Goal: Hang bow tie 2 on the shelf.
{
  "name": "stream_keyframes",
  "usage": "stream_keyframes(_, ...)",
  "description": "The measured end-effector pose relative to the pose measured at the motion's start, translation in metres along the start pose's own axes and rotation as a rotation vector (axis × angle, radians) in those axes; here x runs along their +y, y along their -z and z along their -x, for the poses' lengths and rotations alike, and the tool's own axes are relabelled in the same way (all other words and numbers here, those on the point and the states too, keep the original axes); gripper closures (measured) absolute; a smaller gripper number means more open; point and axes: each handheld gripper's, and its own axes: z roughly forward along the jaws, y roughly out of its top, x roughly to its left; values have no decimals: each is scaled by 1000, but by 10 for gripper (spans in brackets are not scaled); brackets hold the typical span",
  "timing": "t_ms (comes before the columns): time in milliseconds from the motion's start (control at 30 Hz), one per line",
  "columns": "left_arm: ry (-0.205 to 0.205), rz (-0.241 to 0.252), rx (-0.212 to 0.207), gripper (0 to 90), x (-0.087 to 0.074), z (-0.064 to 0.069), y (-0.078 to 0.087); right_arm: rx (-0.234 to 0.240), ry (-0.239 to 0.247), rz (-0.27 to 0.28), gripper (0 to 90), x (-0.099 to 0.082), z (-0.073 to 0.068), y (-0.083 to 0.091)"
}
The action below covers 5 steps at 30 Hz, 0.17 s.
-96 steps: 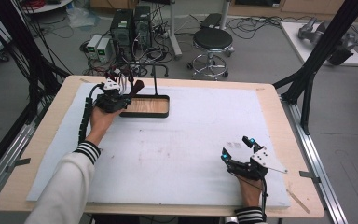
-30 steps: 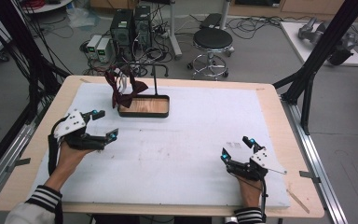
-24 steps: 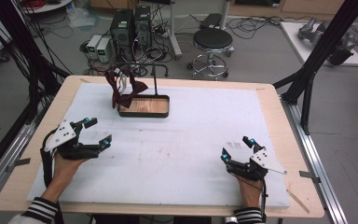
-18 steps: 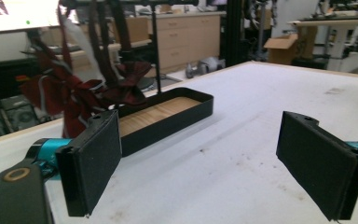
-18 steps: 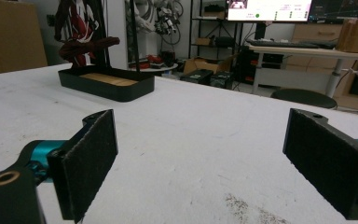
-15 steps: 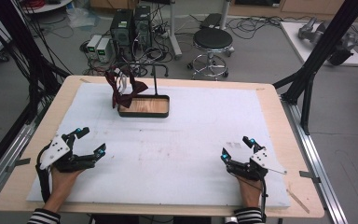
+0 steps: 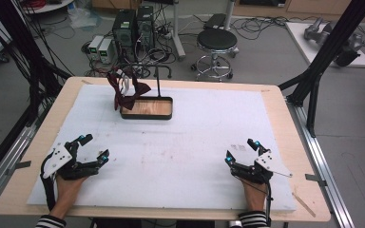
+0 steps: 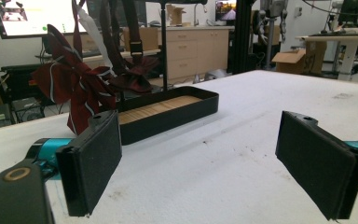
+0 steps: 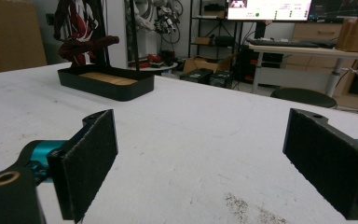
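Inspector: Left hand-held gripper (image 7: 91,148) rests on the tabletop (image 7: 195,142), jaws wide, empty. The bow ties (image 7: 126,92) hang on the stand (image 7: 158,80) over the tray (image 7: 147,108), far side.

Assessor: Risk?

Inspector: A loose tie could slip off unattended. Right hand-held gripper (image 7: 241,151), equally wide and empty, lies well apart.
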Motion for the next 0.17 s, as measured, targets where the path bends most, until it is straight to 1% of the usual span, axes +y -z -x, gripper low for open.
stream_keyframes(167,10,12,3,145,-1,-1,1,-3,2,4,92,0,1,0)
